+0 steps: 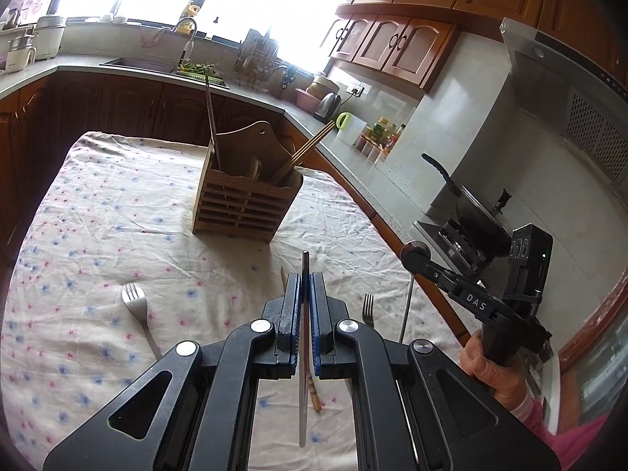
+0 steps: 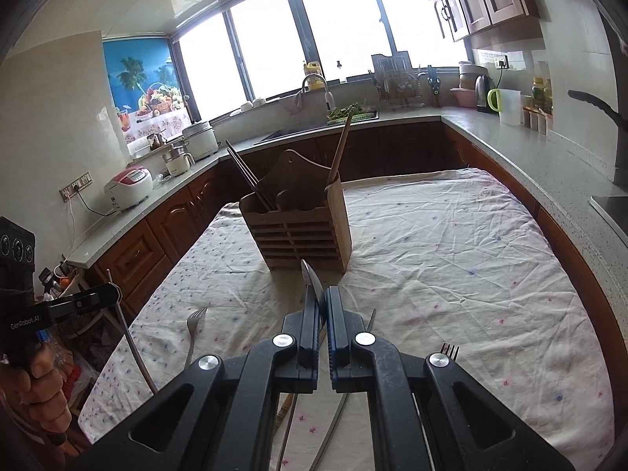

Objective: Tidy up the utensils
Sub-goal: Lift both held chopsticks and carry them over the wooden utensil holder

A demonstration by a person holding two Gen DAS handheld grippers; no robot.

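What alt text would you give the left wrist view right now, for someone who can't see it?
The left tongs are shut on a thin metal utensil above a flowered tablecloth, pointing toward a wooden utensil holder that already holds chopsticks. Two forks lie on the cloth either side.

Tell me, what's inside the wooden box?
The wooden box holds chopsticks leaning right, one long brown stick at left, and a wooden handle between. Their lower ends are hidden behind the slatted front.

Your left gripper (image 1: 305,294) hid the middle of the metal utensil (image 1: 304,265) it clamped. Your right gripper (image 2: 322,306) covered the fork (image 2: 450,350) handle; the holder (image 2: 298,231) concealed utensil ends.
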